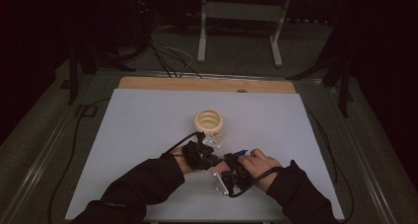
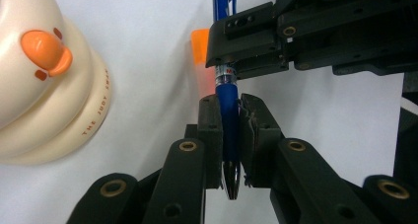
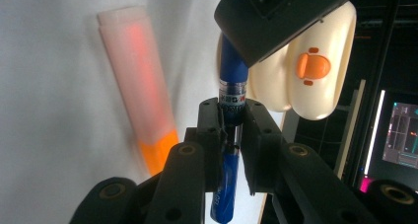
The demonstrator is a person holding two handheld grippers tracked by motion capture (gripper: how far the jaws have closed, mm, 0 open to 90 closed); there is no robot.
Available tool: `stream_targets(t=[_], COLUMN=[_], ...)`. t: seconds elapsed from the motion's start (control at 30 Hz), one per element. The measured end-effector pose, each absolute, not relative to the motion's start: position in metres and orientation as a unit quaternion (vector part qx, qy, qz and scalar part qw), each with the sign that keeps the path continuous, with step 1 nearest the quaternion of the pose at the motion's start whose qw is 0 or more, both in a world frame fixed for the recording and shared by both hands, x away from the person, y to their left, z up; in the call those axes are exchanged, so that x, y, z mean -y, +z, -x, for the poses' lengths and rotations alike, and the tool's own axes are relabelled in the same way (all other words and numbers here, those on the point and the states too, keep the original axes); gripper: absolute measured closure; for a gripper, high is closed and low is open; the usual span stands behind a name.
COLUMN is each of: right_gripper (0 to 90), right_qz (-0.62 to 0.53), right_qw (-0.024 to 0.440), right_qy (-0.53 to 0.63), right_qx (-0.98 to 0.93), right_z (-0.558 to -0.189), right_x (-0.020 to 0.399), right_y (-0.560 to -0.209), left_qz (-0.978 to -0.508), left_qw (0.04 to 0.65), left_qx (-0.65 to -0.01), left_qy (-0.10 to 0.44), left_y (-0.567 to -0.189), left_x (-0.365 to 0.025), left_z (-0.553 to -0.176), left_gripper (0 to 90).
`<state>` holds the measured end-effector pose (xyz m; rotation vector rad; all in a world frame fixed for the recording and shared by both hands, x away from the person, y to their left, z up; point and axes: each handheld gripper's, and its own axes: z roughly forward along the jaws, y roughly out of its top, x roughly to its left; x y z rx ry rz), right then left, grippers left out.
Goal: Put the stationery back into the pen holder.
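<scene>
A blue pen [image 2: 227, 115] is held between both grippers over the white table sheet [image 1: 148, 115]. My left gripper [image 2: 229, 103] is shut on the pen's lower barrel near its tip. My right gripper [image 3: 230, 105] is shut on the pen [image 3: 231, 71] at its clear labelled band. In the high view the left gripper [image 1: 213, 158] and the right gripper [image 1: 229, 161] meet near the front middle, and the blue pen [image 1: 240, 152] pokes out between the hands. A cream duck-faced pen holder [image 1: 209, 123] stands just behind them.
A white highlighter with an orange cap [image 3: 140, 86] lies on the sheet beside the holder [image 3: 305, 76]. The wooden board edge [image 1: 207, 84] runs along the back. Cables trail off the left side. A lit monitor [image 3: 401, 135] stands beyond the table.
</scene>
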<state>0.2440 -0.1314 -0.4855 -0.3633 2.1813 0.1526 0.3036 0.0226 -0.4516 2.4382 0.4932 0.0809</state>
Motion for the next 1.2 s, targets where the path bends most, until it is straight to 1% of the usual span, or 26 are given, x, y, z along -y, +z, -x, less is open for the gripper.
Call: stream_targets(t=[0.07,0.1,0.13,0.2,0.3,0.33,0.4,0.47,0.53,0.6,0.63,0.67,0.7,0.77,0.83,0.87,0.93,1.2], right_gripper=[79.6,79.7,79.7,79.6,79.6,79.6,79.6,79.6,79.6,79.6,79.6,79.6,79.6,79.6,79.6,79.6,79.6,79.6], right_qz=[0.152,0.152,0.154,0.148,0.146,0.142,0.135,0.130,0.124,0.119,0.118,0.115,0.109,0.103,0.094,0.090,0.079,0.052], right_qw=[0.450,0.451,0.454,0.452,0.451,0.449,0.449,0.449,0.450,0.448,0.449,0.448,0.449,0.447,0.449,0.447,0.445,0.441], right_qy=[0.056,0.054,0.053,0.053,0.053,0.051,0.051,0.055,0.058,0.060,0.064,0.064,0.066,0.073,0.078,0.084,0.096,0.122], right_qx=[-0.878,-0.878,-0.876,-0.878,-0.879,-0.880,-0.882,-0.882,-0.883,-0.884,-0.883,-0.884,-0.884,-0.886,-0.885,-0.886,-0.887,-0.887], right_z=[-0.243,-0.244,-0.244,-0.246,-0.250,-0.251,-0.252,-0.253,-0.255,-0.256,-0.256,-0.257,-0.257,-0.258,-0.260,-0.261,-0.262,-0.266], right_x=[0.131,0.131,0.132,0.133,0.137,0.138,0.141,0.143,0.145,0.148,0.149,0.150,0.151,0.154,0.156,0.156,0.158,0.159], right_y=[-0.486,-0.486,-0.486,-0.485,-0.485,-0.485,-0.485,-0.484,-0.482,-0.481,-0.481,-0.480,-0.479,-0.477,-0.474,-0.472,-0.469,-0.457], left_qz=[-0.929,-0.929,-0.929,-0.929,-0.927,-0.928,-0.924,-0.919,-0.914,-0.911,-0.910,-0.910,-0.906,-0.905,-0.903,-0.903,-0.902,-0.899], left_qw=[0.323,0.326,0.324,0.323,0.329,0.329,0.338,0.349,0.359,0.365,0.369,0.369,0.378,0.384,0.390,0.392,0.397,0.411], left_qx=[-0.177,-0.175,-0.176,-0.176,-0.177,-0.175,-0.177,-0.181,-0.186,-0.190,-0.187,-0.187,-0.190,-0.184,-0.176,-0.174,-0.169,-0.153], left_qy=[0.024,0.024,0.027,0.029,0.026,0.028,0.025,0.021,0.019,0.020,0.018,0.018,0.003,-0.011,-0.030,-0.029,-0.023,-0.019], left_y=[-0.453,-0.453,-0.453,-0.453,-0.451,-0.450,-0.449,-0.448,-0.449,-0.450,-0.450,-0.450,-0.452,-0.455,-0.459,-0.461,-0.465,-0.473], left_x=[-0.024,-0.024,-0.024,-0.025,-0.027,-0.029,-0.032,-0.036,-0.039,-0.042,-0.044,-0.044,-0.048,-0.050,-0.053,-0.054,-0.056,-0.063], left_z=[-0.304,-0.304,-0.303,-0.301,-0.299,-0.298,-0.298,-0.298,-0.297,-0.297,-0.296,-0.296,-0.297,-0.295,-0.295,-0.294,-0.292,-0.287], left_gripper=[79.3,72.8,72.0,63.7,63.0,60.3,58.4,50.9,48.2,39.3,36.9,31.7,23.8,13.9,6.5,2.6,0.3,0.1])
